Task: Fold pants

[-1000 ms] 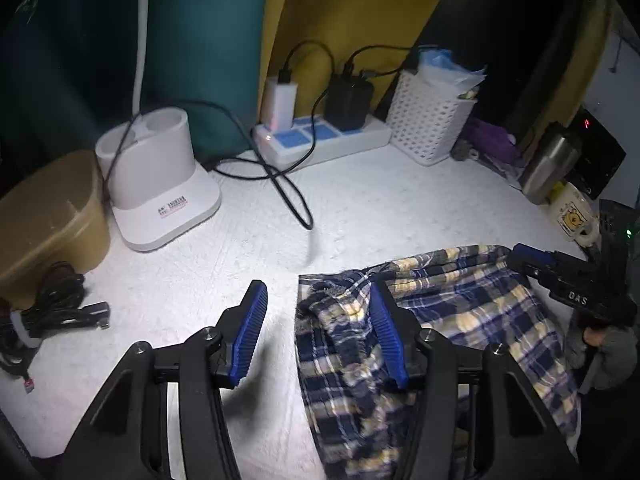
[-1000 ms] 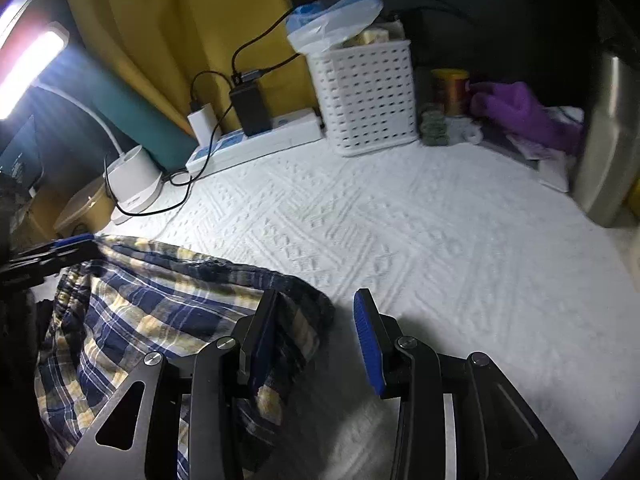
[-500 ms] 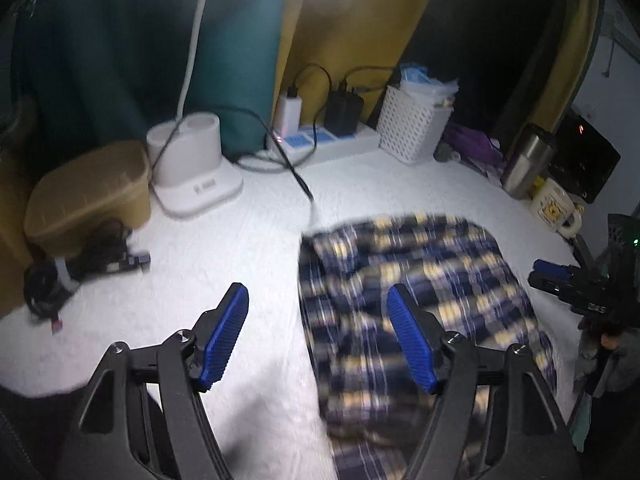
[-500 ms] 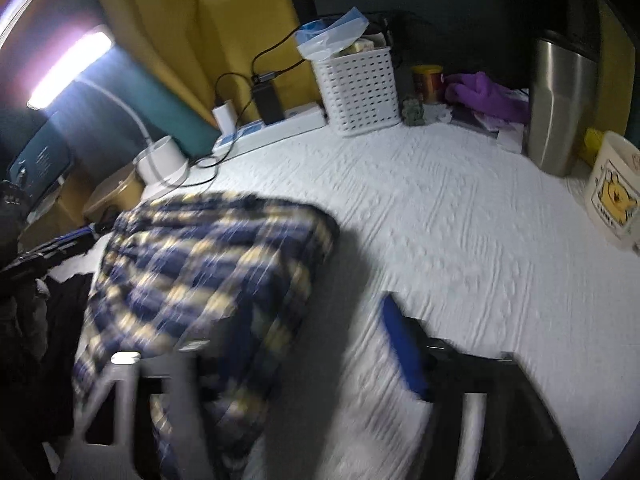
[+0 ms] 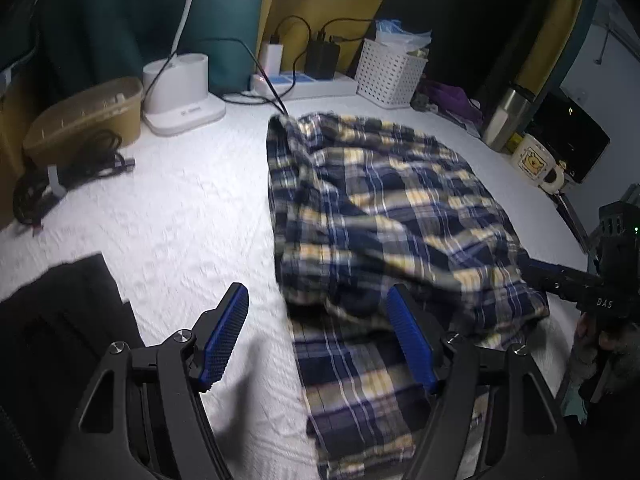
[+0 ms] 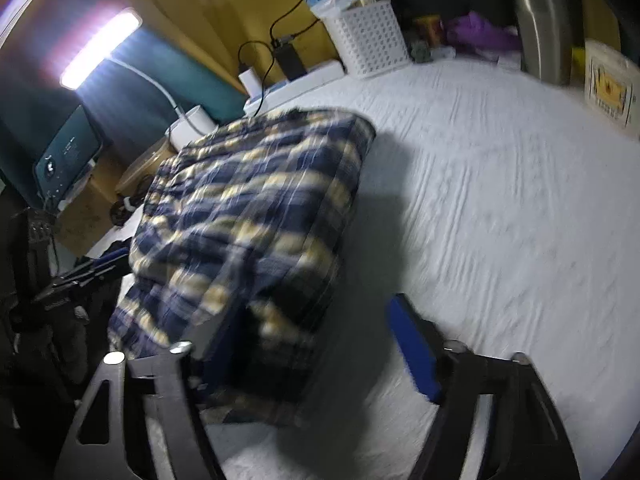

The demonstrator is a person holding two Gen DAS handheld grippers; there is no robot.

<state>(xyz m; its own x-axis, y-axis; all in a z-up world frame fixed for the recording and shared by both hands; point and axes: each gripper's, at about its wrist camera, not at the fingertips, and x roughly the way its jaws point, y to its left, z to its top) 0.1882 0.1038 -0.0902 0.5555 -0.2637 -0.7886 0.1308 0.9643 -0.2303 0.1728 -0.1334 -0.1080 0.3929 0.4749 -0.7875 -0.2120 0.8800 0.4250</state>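
Observation:
The blue-and-yellow plaid pants (image 5: 384, 208) lie folded over on the white textured table cover (image 5: 180, 216), the upper layer bunched on top of the lower one. My left gripper (image 5: 318, 336) hovers open at the pants' near left edge, its right finger above the cloth, gripping nothing. In the blurred right wrist view the pants (image 6: 248, 200) fill the left half. My right gripper (image 6: 316, 344) is closing; the pants' near corner lies between its fingers by the left one, unpressed. Each gripper shows in the other's view: right gripper (image 5: 560, 276), left gripper (image 6: 80, 276).
Along the back stand a white lamp base (image 5: 180, 92), a tan box (image 5: 88, 116), a power strip (image 5: 312, 80) with chargers and a white basket (image 5: 388, 76). A steel tumbler (image 5: 508, 116) and a mug (image 5: 536, 162) sit at the right. Black cloth (image 5: 60, 320) lies near left.
Both grippers let the pants' folded edge go, opened wider and drew back toward the near side. The upper layer now rests on the lower one.

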